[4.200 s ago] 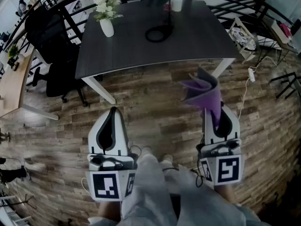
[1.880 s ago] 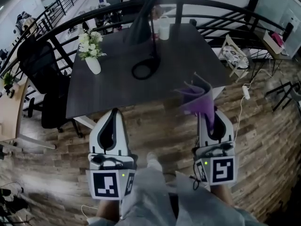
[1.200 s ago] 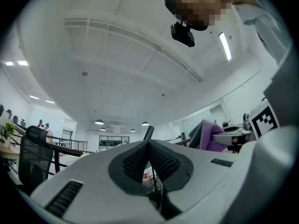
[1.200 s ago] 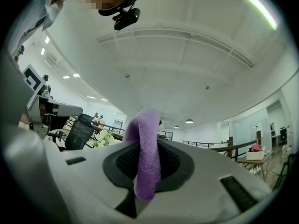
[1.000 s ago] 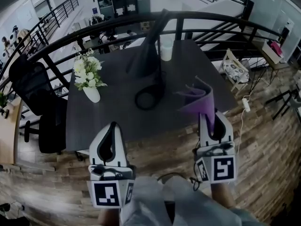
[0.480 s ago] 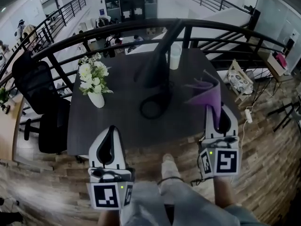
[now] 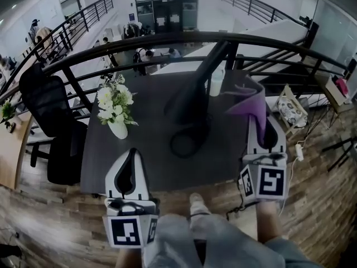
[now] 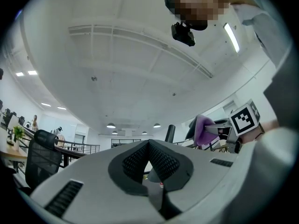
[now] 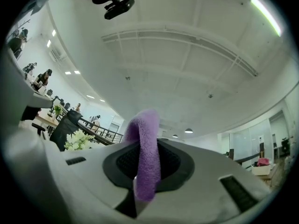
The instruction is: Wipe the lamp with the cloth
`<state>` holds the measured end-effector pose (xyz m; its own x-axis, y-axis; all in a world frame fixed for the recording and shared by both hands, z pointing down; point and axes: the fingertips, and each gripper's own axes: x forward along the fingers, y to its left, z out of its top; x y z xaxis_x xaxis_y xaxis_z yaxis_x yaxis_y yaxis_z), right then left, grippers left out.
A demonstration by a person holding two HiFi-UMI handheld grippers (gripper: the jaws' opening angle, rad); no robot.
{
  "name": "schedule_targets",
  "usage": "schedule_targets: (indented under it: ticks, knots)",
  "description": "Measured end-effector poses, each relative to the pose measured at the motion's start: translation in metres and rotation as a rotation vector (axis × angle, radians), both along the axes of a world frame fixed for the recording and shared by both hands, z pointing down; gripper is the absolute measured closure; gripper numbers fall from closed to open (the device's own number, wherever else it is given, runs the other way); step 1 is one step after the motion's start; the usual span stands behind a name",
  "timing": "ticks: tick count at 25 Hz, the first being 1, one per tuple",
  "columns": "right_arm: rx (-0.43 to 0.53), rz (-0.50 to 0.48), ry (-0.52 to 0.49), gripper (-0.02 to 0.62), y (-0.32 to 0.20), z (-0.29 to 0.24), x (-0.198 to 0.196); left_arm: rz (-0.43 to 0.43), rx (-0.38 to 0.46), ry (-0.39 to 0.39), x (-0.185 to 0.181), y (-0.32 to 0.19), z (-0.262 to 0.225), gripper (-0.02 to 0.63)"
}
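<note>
Right tool (image 7: 261,120) gripping purple cloth (image 7: 249,100), lamp (image 7: 193,98) on table (image 7: 144,162)

- Head view: exposure is dim and cool-toned. The brightest zone is the white hall far beyond the railing (image 7: 167,36).
- Head view: wide-angle distortion is strong. The railing bows into an arc and the frame corners darken.
- Head view: the floor (image 7: 44,228) at near left is smeared by motion blur. The bench (image 7: 145,149) reads dark and matte.
- Left gripper view: a white ceiling (image 8: 117,55) gives bright, even light. A strip light (image 8: 232,37) at upper right is blown out, and the corners are black.
- Right gripper view: lighting is also overhead, and a ceiling strip (image 9: 266,14) glares at upper right. The cloth (image 9: 147,157), close to the lens, is soft-focused.
</note>
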<state>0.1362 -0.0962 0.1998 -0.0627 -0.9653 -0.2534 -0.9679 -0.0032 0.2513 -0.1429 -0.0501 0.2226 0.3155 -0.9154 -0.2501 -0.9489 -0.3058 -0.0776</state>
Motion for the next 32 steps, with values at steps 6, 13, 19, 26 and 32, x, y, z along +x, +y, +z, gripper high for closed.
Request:
schedule_targets:
  ticks: [6, 13, 19, 26, 32]
  knots:
    - [0.021, -0.012, 0.03, 0.545, -0.042, -0.012, 0.01, -0.041, -0.024, 0.013, 0.003, -0.03, 0.003, 0.601]
    - [0.055, -0.033, 0.059, 0.545, -0.081, -0.033, 0.017, -0.078, 0.004, 0.024, 0.008, -0.054, -0.007, 0.601]
    - [0.068, -0.059, 0.078, 0.545, -0.109, -0.04, 0.014, -0.079, 0.026, 0.03, 0.015, -0.069, -0.01, 0.601]
    - [0.054, -0.104, 0.095, 0.545, -0.129, -0.034, 0.002, -0.085, 0.016, 0.021, 0.022, -0.08, -0.008, 0.601]
    - [0.041, -0.145, 0.113, 0.544, -0.139, -0.027, -0.011, -0.094, 0.018, 0.012, 0.023, -0.085, -0.01, 0.601]
